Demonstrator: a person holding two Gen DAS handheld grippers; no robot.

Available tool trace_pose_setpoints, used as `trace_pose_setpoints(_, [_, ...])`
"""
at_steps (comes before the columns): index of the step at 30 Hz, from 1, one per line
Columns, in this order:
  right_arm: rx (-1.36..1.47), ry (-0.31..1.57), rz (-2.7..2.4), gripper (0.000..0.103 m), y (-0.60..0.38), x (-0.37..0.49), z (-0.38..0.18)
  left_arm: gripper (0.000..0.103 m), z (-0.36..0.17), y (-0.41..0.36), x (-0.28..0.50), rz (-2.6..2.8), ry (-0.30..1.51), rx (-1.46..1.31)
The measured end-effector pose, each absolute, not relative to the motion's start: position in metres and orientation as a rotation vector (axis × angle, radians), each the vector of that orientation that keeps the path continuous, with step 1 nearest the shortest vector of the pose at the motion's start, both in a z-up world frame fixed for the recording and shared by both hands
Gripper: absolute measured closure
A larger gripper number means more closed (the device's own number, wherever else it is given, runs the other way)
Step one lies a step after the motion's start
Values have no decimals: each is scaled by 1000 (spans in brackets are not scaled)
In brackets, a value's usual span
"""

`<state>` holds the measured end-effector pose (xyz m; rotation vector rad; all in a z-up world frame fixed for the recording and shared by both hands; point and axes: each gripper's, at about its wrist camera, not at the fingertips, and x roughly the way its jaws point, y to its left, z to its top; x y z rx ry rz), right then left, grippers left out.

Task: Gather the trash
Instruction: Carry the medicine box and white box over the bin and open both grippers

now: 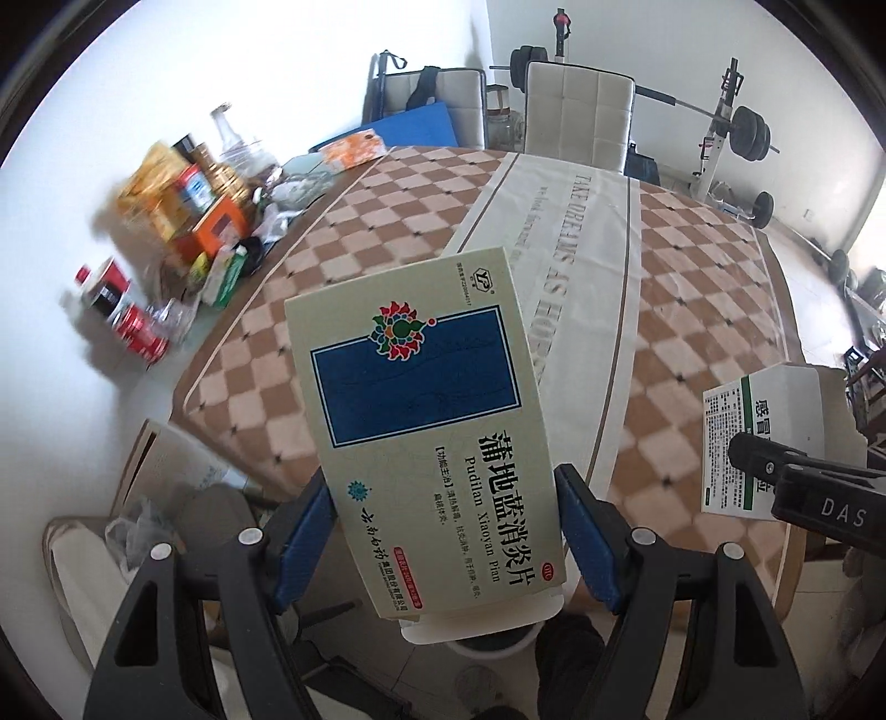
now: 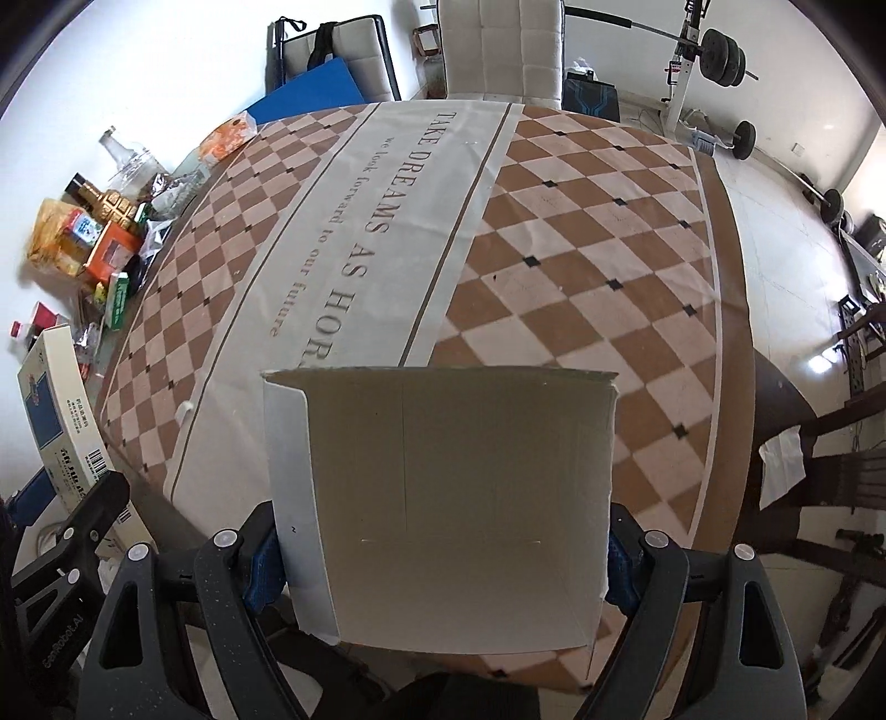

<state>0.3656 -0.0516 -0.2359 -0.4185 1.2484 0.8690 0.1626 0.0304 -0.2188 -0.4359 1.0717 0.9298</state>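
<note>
My left gripper (image 1: 440, 484) is shut on a cream medicine box (image 1: 415, 387) with a dark blue panel, its blue pads (image 1: 581, 531) pressing on both long sides. The box hangs above the near edge of the checkered table (image 1: 692, 277). At the right edge of that view my right gripper (image 1: 775, 482) grips a white and green medicine box (image 1: 775, 399). In the right wrist view my right gripper (image 2: 443, 526) is shut on that box (image 2: 454, 471), its plain grey face towards the camera. The left gripper (image 2: 105, 493) and cream box (image 2: 50, 399) show at lower left.
Bottles, cans and packets (image 1: 183, 210) crowd the table's left edge, seen again as a cluster (image 2: 99, 238). A white chair (image 2: 498, 50) stands at the far side, with weights (image 1: 742, 127) behind it. A cardboard box and plastic bag (image 1: 160, 487) lie on the floor.
</note>
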Motion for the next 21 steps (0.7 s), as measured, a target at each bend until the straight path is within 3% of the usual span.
trace_pose_setpoints(5, [-418,1309,894,15,-106,290,-248,28,-233,-2,97,914,1125,-506])
trace_pose_setpoints(11, [-493,1421,920,15,-156,215,-297,28,-288,-15,40,897,1194,-692])
trace_pose_setpoints(21, [-599,1667,833,15,-205,166,-484,28,-488,7,11,813,1349,-1013])
